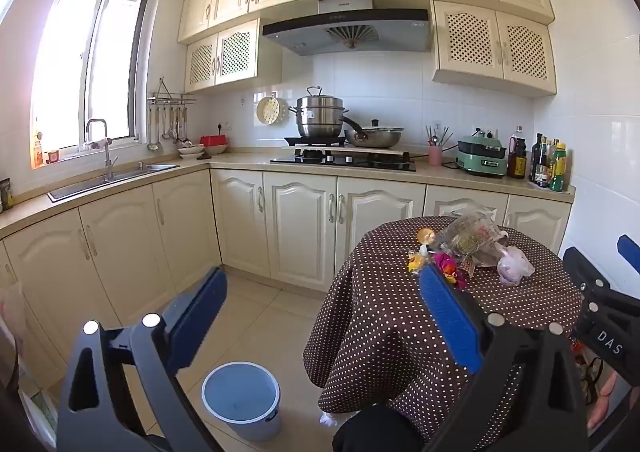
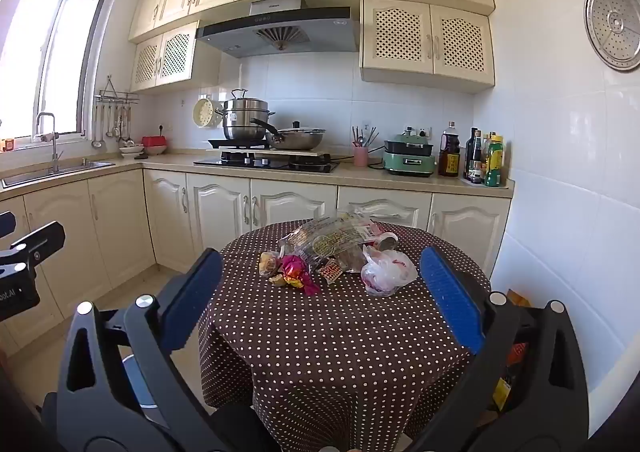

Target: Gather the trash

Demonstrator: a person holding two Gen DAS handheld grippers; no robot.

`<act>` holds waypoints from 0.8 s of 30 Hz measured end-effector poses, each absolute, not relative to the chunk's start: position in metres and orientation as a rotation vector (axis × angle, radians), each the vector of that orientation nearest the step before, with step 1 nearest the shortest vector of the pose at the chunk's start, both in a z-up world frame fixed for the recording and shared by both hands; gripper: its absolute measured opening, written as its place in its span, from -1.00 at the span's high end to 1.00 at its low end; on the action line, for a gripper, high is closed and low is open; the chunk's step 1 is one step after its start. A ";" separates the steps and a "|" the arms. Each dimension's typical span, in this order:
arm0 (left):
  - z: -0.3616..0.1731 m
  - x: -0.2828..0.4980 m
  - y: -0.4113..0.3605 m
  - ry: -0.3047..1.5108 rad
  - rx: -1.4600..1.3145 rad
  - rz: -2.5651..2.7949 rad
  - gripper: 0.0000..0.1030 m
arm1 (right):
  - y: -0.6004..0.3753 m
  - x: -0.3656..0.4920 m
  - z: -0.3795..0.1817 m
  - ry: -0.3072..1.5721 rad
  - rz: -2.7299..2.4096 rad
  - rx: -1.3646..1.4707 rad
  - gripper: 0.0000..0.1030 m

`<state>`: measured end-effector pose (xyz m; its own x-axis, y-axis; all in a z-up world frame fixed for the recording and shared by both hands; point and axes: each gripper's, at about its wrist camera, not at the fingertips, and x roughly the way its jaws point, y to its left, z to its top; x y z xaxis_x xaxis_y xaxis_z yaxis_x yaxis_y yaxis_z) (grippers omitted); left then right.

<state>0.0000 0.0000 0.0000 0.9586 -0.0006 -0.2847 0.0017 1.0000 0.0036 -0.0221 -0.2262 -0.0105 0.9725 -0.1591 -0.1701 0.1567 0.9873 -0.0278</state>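
A heap of trash lies on a round table with a brown polka-dot cloth (image 2: 340, 332): a clear crumpled snack bag (image 2: 332, 240), a knotted white plastic bag (image 2: 386, 272), a pink wrapper (image 2: 294, 268) and a yellow wrapper (image 2: 268, 262). The heap also shows in the left wrist view (image 1: 468, 244). A blue bucket (image 1: 240, 396) stands on the floor left of the table. My right gripper (image 2: 320, 300) is open and empty, held above the table's near half. My left gripper (image 1: 320, 316) is open and empty, above the floor and the table's left edge.
Cream kitchen cabinets (image 1: 296, 220) run behind and to the left. The counter holds a stove with pots (image 1: 340, 132), a sink (image 1: 108, 180), a green cooker (image 1: 480, 160) and bottles (image 1: 548, 164). A white tiled wall (image 2: 560, 212) stands close on the table's right.
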 end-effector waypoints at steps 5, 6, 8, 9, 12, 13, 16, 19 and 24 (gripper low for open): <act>0.000 0.000 0.000 0.290 0.003 -0.001 -0.85 | -0.225 -0.022 -0.011 0.177 -0.160 -0.017 -0.88; 0.000 0.000 0.000 0.288 0.002 -0.001 -0.85 | -0.225 -0.022 -0.011 0.176 -0.159 -0.017 -0.88; 0.000 0.000 0.000 0.289 0.003 0.000 -0.85 | -0.225 -0.021 -0.011 0.179 -0.161 -0.019 -0.88; 0.000 0.000 0.000 0.288 0.002 0.000 -0.85 | -0.225 -0.021 -0.011 0.178 -0.161 -0.018 -0.88; 0.000 0.000 0.000 0.289 0.002 0.000 -0.85 | -0.224 -0.020 -0.012 0.177 -0.160 -0.018 -0.88; 0.000 0.000 0.000 0.289 0.003 0.001 -0.85 | -0.224 -0.020 -0.013 0.178 -0.159 -0.016 -0.88; 0.000 0.000 0.000 0.290 0.001 0.000 -0.85 | -0.226 -0.023 -0.010 0.181 -0.158 -0.014 -0.88; 0.000 0.000 0.000 0.290 0.003 0.001 -0.85 | -0.228 -0.020 -0.012 0.183 -0.159 -0.013 -0.88; -0.002 0.000 -0.002 0.290 0.003 0.003 -0.85 | -0.227 -0.019 -0.015 0.187 -0.160 -0.007 -0.88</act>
<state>0.0000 -0.0020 -0.0025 0.9582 0.0033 -0.2860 -0.0025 1.0000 0.0033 -0.0186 -0.2269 -0.0147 0.9699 -0.1592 -0.1841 0.1578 0.9872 -0.0222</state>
